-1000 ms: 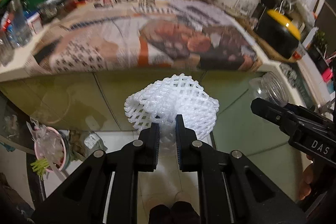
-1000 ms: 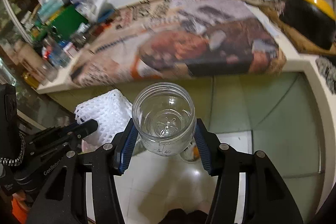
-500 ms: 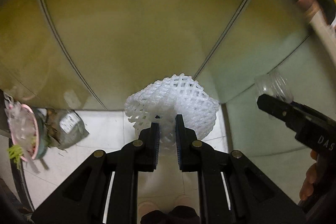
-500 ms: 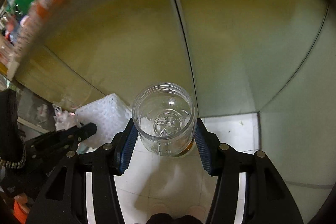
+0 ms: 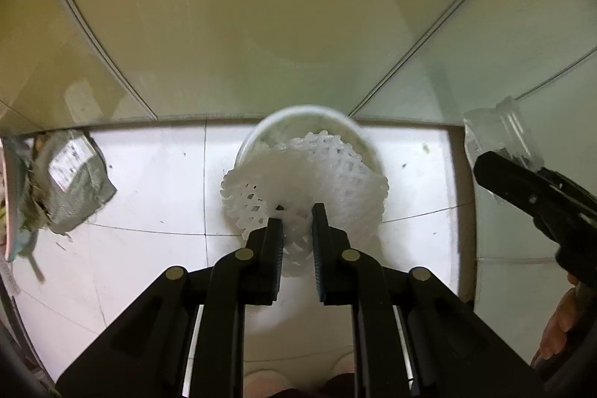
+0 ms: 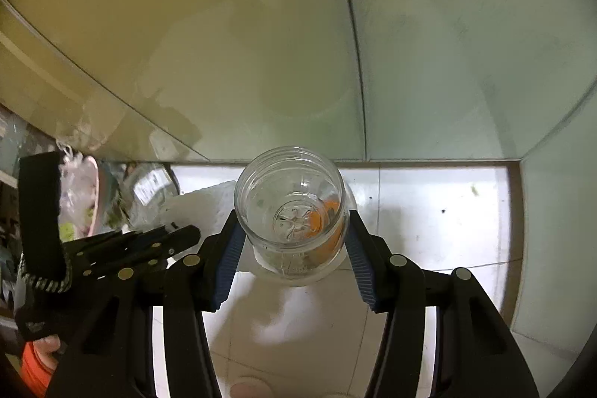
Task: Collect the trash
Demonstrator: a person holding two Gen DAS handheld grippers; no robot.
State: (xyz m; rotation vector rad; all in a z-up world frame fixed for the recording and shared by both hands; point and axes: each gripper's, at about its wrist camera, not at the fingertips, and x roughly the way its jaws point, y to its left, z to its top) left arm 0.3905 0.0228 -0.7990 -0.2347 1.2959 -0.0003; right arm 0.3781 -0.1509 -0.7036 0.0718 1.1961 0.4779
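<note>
Tiled floor (image 5: pixel 141 196) beneath foam net (image 5: pixel 309 170)

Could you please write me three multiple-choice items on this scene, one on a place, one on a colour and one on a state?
1. Where is the white foam net held?
A. above the white bin on the floor
B. inside the jar
C. flat on a countertop

2. What colour are the pads on the right tongs?
A. red
B. blue
C. yellow

3. What state is the clear jar in?
A. capped with a lid
B. lying loose on the tiles
C. open-mouthed, gripped between the pads

Answers:
1 A, in the left wrist view the net in the left tongs overlaps the bin's round rim.
2 B, ribbed blue strips flank the jar.
3 C, no lid shows and both pads press its sides.
</note>
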